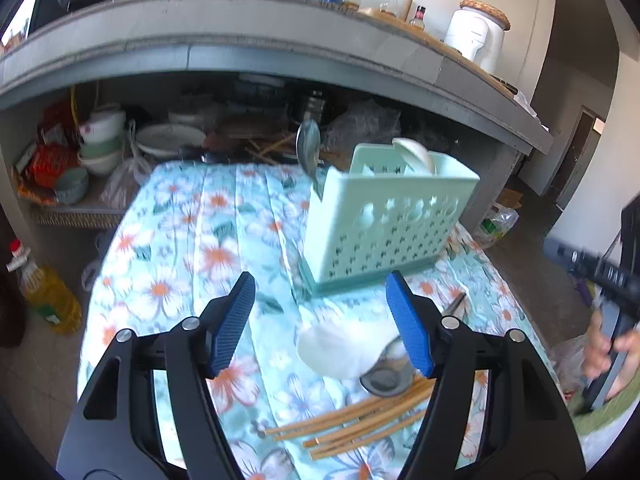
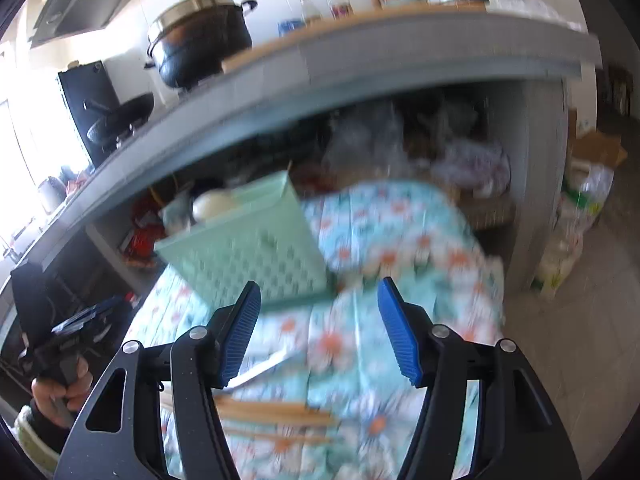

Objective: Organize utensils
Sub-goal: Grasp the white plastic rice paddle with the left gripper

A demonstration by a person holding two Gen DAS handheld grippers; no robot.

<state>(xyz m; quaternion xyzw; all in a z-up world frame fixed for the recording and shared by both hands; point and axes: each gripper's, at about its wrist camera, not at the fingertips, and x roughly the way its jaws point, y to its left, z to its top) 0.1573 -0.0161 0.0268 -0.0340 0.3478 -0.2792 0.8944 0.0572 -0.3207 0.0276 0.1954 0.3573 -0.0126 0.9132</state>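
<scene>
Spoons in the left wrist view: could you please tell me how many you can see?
4: a metal spoon and white spoon in the caddy; a white one and metal one on the cloth. Others may be hidden.

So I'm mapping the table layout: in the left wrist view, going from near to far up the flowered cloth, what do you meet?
Bamboo chopsticks → metal spoon → white spoon → mint green utensil basket → shelf of stacked bowls under the counter.

mint caddy [image 1: 384, 224]: upright, holds spoons | chopsticks [image 1: 360, 416]: loose pile on cloth | white spoon [image 1: 340, 352]: beside them
</scene>
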